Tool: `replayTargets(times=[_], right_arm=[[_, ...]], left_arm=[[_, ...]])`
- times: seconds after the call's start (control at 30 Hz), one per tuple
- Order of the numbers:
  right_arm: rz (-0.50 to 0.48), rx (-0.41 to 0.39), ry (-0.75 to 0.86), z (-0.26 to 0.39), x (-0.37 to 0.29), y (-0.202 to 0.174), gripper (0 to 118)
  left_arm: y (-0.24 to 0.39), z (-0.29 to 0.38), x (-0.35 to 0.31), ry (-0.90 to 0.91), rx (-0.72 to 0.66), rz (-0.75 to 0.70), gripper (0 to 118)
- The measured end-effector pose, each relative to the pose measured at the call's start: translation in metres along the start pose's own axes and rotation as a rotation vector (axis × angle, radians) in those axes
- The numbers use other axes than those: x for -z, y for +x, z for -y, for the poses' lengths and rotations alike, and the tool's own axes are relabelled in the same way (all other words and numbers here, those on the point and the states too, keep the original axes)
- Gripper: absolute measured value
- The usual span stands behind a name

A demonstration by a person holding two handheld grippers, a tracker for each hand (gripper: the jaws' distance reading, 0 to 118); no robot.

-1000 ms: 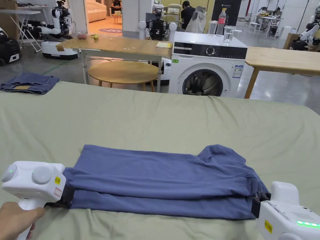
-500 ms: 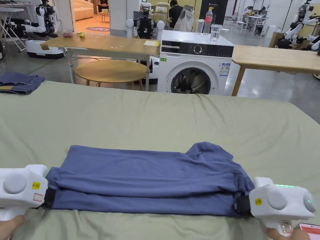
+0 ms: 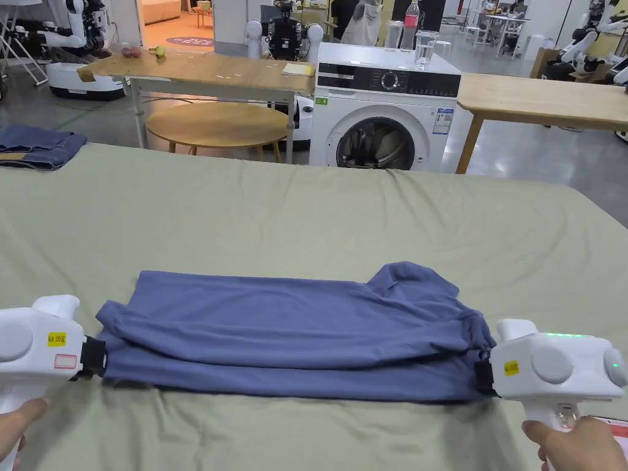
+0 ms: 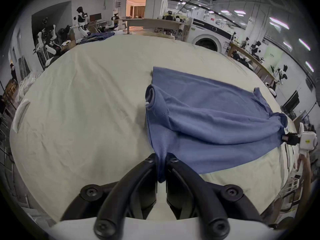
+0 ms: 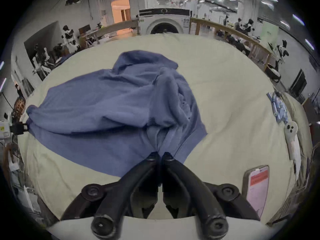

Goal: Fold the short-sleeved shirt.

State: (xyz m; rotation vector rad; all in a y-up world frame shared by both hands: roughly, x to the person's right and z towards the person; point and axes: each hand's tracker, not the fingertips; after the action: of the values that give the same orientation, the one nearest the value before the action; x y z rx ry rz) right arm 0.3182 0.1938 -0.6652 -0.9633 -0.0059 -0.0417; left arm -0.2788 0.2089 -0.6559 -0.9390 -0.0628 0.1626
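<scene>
Both tools (image 3: 103, 365) (image 3: 477, 374) pinch the shirt (image 3: 294, 331); gripped edges hidden.

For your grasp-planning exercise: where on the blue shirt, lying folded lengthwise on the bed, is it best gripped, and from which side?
Probably at its two short ends. The blue shirt lies as a long band across the bed, so each end offers a thin edge. The left gripper comes from the left, the right gripper from the right, and both are shut on the fabric.

Robotics lab: humanoid robots (image 3: 73, 27), workbenches (image 3: 208, 70)
</scene>
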Motion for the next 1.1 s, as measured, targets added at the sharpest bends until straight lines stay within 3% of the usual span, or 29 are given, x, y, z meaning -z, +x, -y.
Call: replayTargets(times=[0.2,0.23,0.4,0.63,0.83,0.9,0.93,0.97,1.03,1.1], right_arm=[[0.006,-0.013,0.051,0.02,-0.047,-0.006,0],[0.03,-0.049,0.032,0.028,-0.054,-0.009,0],[0.049,-0.05,0.006,0.076,-0.072,-0.013,0],[0.093,-0.061,-0.049,0.127,-0.056,-0.017,0],[0.115,-0.073,-0.031,0.126,-0.043,-0.022,1],[0.142,-0.098,-0.026,0.123,-0.046,-0.025,8],[0.173,-0.117,-0.021,0.122,-0.05,-0.027,17],[0.223,-0.128,-0.008,0.12,-0.057,-0.03,34],[0.231,-0.125,0.033,0.114,-0.072,-0.034,50],[0.204,-0.09,0.092,0.107,-0.088,-0.038,51]], left_arm=[[-0.002,0.014,-0.034,0.031,0.007,0.033,2],[-0.003,0.02,-0.038,0.028,0.014,0.023,2],[-0.017,0.06,-0.053,0.011,0.006,0.029,2],[-0.02,0.103,-0.043,-0.048,0.032,0.002,2],[-0.014,0.107,-0.023,-0.071,0.071,-0.038,2],[-0.013,0.104,-0.026,-0.07,0.074,-0.041,2],[-0.012,0.102,-0.028,-0.067,0.073,-0.042,2],[-0.01,0.099,-0.032,-0.065,0.067,-0.045,3],[-0.005,0.096,-0.043,-0.033,0.058,-0.057,15],[-0.001,0.089,-0.056,0.037,0.048,-0.04,34]])
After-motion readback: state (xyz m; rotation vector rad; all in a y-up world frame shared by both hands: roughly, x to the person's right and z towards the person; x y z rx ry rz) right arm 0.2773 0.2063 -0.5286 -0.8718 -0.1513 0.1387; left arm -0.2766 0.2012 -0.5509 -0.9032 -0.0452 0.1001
